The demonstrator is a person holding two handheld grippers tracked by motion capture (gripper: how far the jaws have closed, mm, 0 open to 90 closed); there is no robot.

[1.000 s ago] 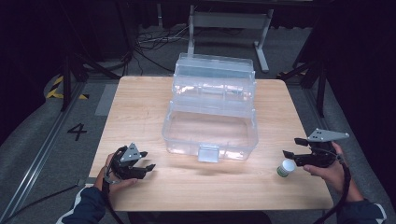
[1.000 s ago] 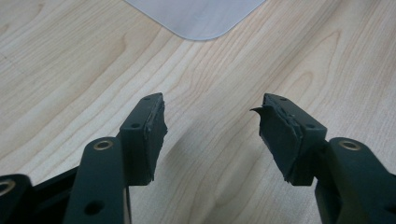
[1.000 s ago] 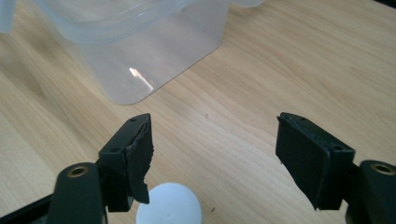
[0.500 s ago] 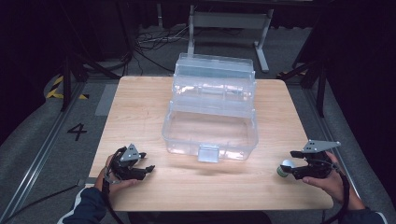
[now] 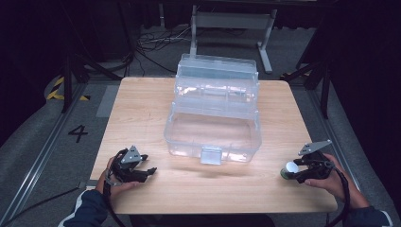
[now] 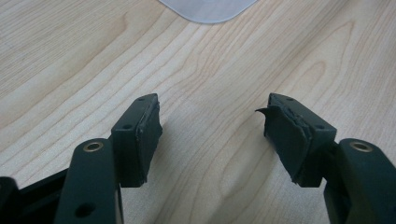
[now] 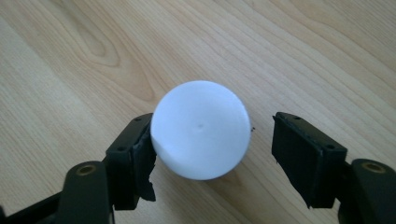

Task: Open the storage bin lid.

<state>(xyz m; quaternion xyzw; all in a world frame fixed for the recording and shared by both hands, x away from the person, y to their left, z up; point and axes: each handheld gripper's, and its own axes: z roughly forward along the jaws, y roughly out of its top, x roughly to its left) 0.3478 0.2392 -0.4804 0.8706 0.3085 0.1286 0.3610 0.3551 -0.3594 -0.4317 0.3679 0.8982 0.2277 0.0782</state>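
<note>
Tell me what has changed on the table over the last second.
The right gripper came down around the white-capped bottle, its jaws closing in; one pad is at the cap, the other still off it. The left gripper stayed put with nothing between its jaws. The clear box did not move.

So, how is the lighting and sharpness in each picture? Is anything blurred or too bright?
High view: table evenly lit, surroundings dark, clear box shows faint glare. Left gripper view: sharp wood grain, soft shadows below the jaws. Right gripper view: white cap nearly overexposed, little surface detail, wood sharp.
</note>
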